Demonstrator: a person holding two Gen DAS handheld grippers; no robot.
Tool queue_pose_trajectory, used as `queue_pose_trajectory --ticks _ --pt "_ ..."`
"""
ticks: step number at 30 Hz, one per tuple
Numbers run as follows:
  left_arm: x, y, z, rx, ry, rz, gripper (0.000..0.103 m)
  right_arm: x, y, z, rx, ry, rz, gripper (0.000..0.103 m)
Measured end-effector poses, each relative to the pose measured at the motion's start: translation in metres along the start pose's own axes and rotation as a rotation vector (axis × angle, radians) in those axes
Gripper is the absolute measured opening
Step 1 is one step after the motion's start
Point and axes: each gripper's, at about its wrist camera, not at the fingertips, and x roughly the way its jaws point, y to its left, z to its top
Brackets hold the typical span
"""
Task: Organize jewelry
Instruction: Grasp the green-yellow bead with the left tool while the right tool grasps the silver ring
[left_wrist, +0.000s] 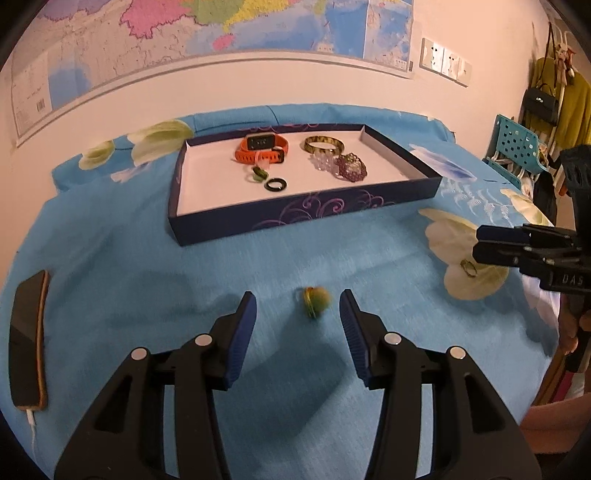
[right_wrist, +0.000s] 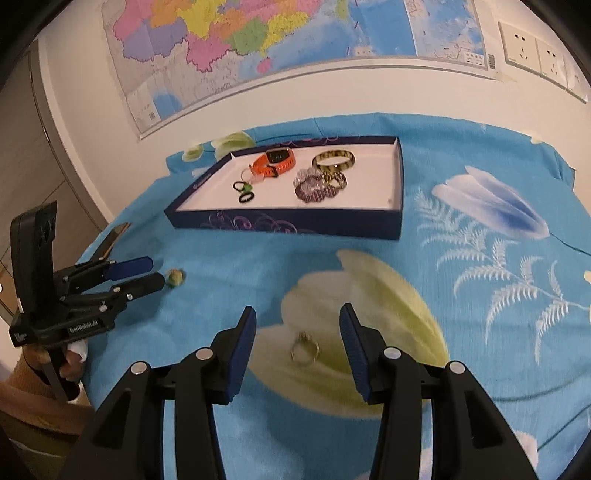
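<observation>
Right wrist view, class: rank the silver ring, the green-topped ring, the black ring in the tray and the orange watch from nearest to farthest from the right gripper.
1. Silver ring, on the cloth between the right gripper's open fingers.
2. Green-topped ring, on the cloth to the left, by the left gripper.
3. Black ring, near the tray's front wall.
4. Orange watch, at the tray's back.

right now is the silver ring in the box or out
Out: the silver ring lies on the blue cloth, nearer than the box.
</observation>
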Motion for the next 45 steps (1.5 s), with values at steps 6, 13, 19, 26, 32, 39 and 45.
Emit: queue_pose_trajectory --ticks 6,13,19,26,32,39,45 --pt "0.004 -0.006 0.001 0.014 0.015 -0.006 0.046 0.001 0.001 -0.01 -0.001 0.015 -0.015 0.045" --pt "0.015 -0.011 0.004 0.009 0.052 -0.013 0.043 0.003 0.004 -0.016 -0.011 0.025 -0.023 0.045" --pt "0.021 -0.013 0.005 0.009 0.068 -0.014 0.041 0.009 0.011 -0.017 -0.043 0.029 -0.055 0.043" --pt "0.025 -0.013 0.007 0.007 0.079 -0.01 0.038 0.015 0.016 -0.016 -0.091 0.025 -0.136 0.027" --pt "0.026 -0.013 0.008 0.004 0.079 0.007 0.023 0.015 0.015 -0.016 -0.088 0.021 -0.139 0.016" --pt "0.023 -0.016 0.005 0.015 0.072 0.017 0.017 0.013 0.015 -0.015 -0.075 0.018 -0.126 0.016" --pt "0.02 -0.016 0.004 0.007 0.068 0.006 0.017 0.013 0.015 -0.013 -0.054 0.012 -0.088 0.016"
